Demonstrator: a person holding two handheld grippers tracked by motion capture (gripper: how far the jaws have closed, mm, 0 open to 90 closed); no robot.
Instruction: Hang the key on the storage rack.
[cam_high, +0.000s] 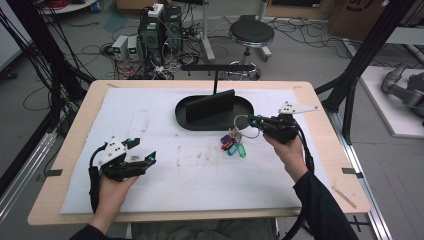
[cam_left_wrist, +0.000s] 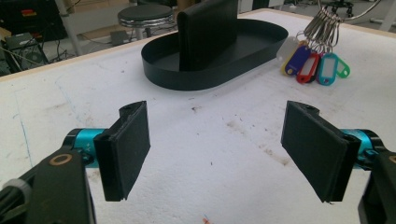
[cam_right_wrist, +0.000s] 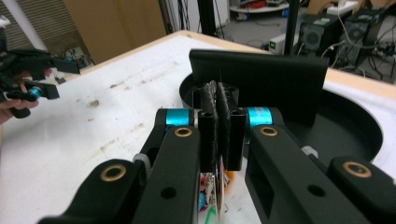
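Note:
A bunch of coloured key tags (cam_high: 234, 145) hangs from a large metal key ring (cam_high: 241, 121) just in front of the black oval tray (cam_high: 182, 117). My right gripper (cam_high: 252, 121) is shut on that ring, its pads (cam_right_wrist: 210, 121) pressed together with the thin wire between them. The tags (cam_left_wrist: 315, 65) dangle low over the white mat; whether they touch it I cannot tell. An upright black block (cam_high: 210, 106) stands in the tray. My left gripper (cam_high: 142, 150) rests at the mat's left, open, with nothing between its pads (cam_left_wrist: 128, 149).
A black T-shaped stand (cam_high: 216, 67) rises behind the tray. The white mat (cam_high: 200, 175) covers most of the wooden table. A stool (cam_high: 251, 34), computers and cables stand on the floor beyond the far edge. Black frame posts (cam_high: 360, 60) flank the table.

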